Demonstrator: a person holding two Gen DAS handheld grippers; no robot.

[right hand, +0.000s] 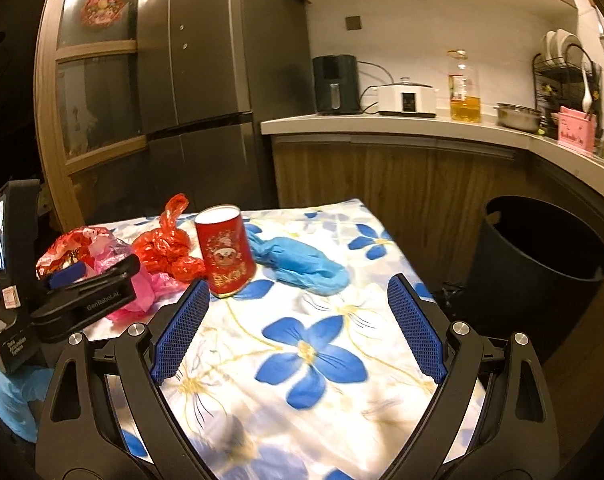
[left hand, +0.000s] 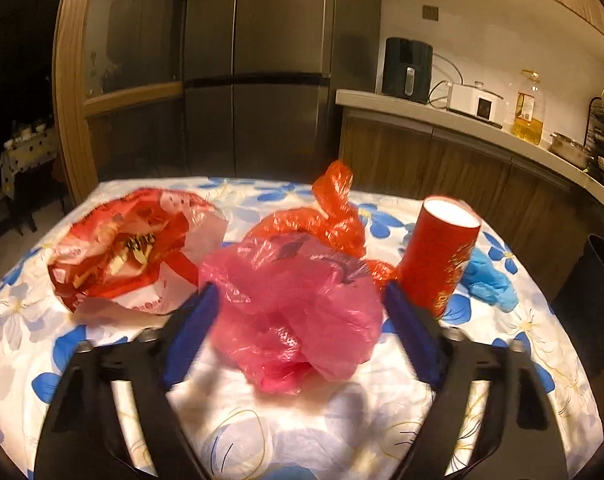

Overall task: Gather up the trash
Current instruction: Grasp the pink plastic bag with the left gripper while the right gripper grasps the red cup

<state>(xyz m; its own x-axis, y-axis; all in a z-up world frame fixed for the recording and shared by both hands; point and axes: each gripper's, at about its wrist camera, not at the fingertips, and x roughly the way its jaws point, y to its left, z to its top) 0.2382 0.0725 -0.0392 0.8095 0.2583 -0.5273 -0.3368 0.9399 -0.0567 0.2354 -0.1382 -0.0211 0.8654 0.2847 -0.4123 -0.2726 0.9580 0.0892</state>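
We look low and close across the surface (left hand: 302, 420) toward the fridge (left hand: 257, 72); both views share the red cup (right hand: 225, 254).

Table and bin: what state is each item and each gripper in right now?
Left gripper: open, fingers either side of the pink bag, not closed.
Right gripper: open, holding nothing.
Pink bag: crumpled, on the table.
Orange bag: knotted, lying on the table.
Red cup: upright.
Blue glove: limp, flat.
Red-and-white wrapper: crumpled, open.
Bin: open, beside the table.
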